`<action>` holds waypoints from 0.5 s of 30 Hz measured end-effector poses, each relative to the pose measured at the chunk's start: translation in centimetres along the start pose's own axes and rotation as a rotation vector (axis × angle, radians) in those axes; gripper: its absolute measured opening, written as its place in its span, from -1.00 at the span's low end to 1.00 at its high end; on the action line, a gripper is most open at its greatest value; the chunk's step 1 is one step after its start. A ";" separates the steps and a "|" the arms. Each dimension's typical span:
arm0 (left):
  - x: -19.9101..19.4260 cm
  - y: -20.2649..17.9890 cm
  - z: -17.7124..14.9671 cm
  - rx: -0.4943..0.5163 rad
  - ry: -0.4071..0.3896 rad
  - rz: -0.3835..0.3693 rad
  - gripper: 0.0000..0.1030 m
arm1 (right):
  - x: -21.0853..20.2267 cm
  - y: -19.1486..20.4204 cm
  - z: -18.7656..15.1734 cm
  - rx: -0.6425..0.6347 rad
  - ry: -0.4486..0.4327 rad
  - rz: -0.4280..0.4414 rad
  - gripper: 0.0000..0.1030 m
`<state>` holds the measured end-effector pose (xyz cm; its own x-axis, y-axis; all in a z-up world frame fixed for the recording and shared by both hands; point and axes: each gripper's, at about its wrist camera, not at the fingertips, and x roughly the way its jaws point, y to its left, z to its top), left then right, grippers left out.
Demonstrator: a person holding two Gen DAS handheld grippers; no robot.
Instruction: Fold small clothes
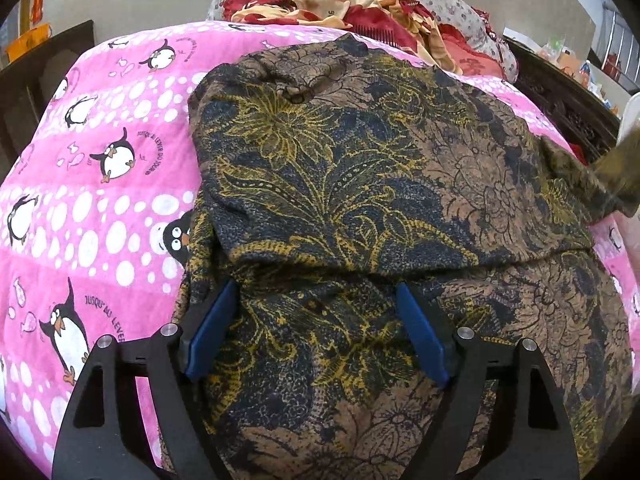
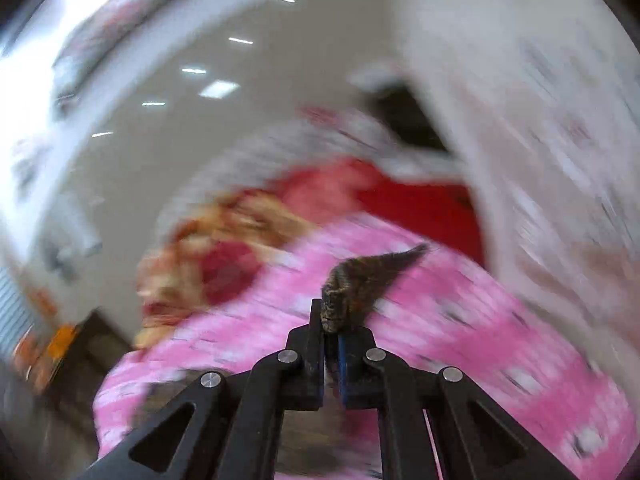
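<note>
Pink quilt [image 1: 100, 200] bears garment [image 1: 360, 184], right hand-held gripper [image 2: 331, 332] pinching it.

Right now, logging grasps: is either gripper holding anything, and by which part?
Right gripper pinches the brown floral garment by a bunched edge; left gripper is open, holding nothing.

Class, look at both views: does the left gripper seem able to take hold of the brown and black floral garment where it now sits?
Probably yes. The left gripper is open directly over the brown and black floral garment, its blue pads flanking a fold, nothing between.
</note>
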<state>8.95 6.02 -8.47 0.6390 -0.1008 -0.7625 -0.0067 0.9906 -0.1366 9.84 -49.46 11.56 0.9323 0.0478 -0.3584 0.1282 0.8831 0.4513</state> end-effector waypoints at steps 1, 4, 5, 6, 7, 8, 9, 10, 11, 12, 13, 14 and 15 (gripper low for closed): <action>0.0 0.1 0.0 -0.003 -0.002 -0.004 0.58 | -0.2 3.2 0.3 -0.048 -0.014 0.073 -0.89; -0.2 0.2 0.1 -0.012 -0.005 -0.014 0.58 | 0.8 12.4 -1.4 -0.189 0.014 0.262 -0.90; -0.4 0.3 0.1 -0.016 -0.009 -0.017 0.58 | 1.6 15.0 -2.7 -0.222 0.044 0.318 -0.90; -0.7 0.3 0.2 -0.020 -0.014 -0.024 0.58 | 2.9 18.1 -4.9 -0.259 0.088 0.381 -0.90; -1.2 0.6 0.5 -0.034 -0.019 -0.034 0.58 | 4.0 19.9 -6.6 -0.279 0.123 0.412 -0.90; -1.8 0.9 0.8 -0.049 -0.035 -0.045 0.58 | 5.4 21.6 -8.8 -0.291 0.168 0.439 -0.90; -2.7 1.4 1.1 -0.064 -0.066 -0.059 0.58 | 7.0 23.1 -11.3 -0.285 0.221 0.463 -0.90; -3.4 1.7 1.4 -0.076 -0.087 -0.064 0.58 | 8.6 24.5 -14.1 -0.284 0.280 0.486 -0.90; -3.9 2.0 1.8 -0.085 -0.101 -0.067 0.58 | 10.3 25.8 -17.3 -0.303 0.338 0.496 -0.90; -4.4 2.3 2.3 -0.092 -0.109 -0.076 0.58 | 11.5 26.5 -19.4 -0.315 0.381 0.489 -0.90; -4.7 2.3 2.7 -0.095 -0.113 -0.084 0.58 | 13.1 27.5 -23.0 -0.346 0.449 0.468 -0.90; -5.1 2.4 3.2 -0.095 -0.120 -0.101 0.58 | 14.0 27.8 -25.0 -0.375 0.486 0.441 -0.90; -5.3 2.3 3.6 -0.092 -0.124 -0.120 0.58 | 15.0 28.3 -27.6 -0.417 0.530 0.386 -0.90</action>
<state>8.34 9.21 -2.43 0.7294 -0.1995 -0.6543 0.0081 0.9590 -0.2833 18.15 -10.93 -3.59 0.5857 0.5120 -0.6284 -0.4088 0.8560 0.3165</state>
